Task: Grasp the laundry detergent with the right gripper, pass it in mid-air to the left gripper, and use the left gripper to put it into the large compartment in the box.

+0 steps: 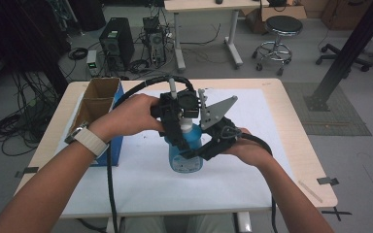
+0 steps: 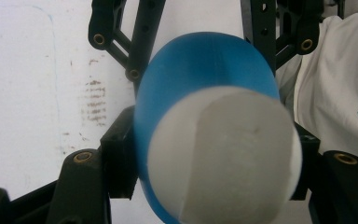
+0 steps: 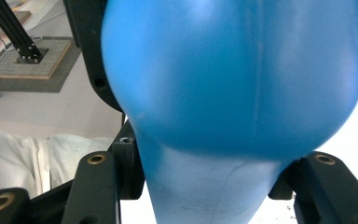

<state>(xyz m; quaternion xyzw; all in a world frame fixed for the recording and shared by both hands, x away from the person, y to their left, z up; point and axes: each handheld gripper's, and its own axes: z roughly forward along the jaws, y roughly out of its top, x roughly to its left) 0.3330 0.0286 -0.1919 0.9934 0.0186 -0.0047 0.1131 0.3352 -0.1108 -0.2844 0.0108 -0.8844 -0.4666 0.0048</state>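
A blue plastic bottle (image 1: 187,158) with a white cap (image 2: 223,154) stands upright on the white sheet (image 1: 141,179) at the middle of the table. My left gripper (image 1: 182,127) comes down from above, its jaws shut on the bottle's top on either side of the cap. In the left gripper view I look straight down on the cap and the blue body (image 2: 200,65). My right gripper (image 1: 199,148) reaches in from the right and is shut on the bottle (image 3: 233,74). Its pads press on a narrower part of the bottle.
An open cardboard box (image 1: 97,99) with a blue side stands at the table's left edge. Cables trail from both grippers over the table. Beyond the table are computer towers (image 1: 116,41), a stool (image 1: 281,29) and a black frame post (image 1: 349,53).
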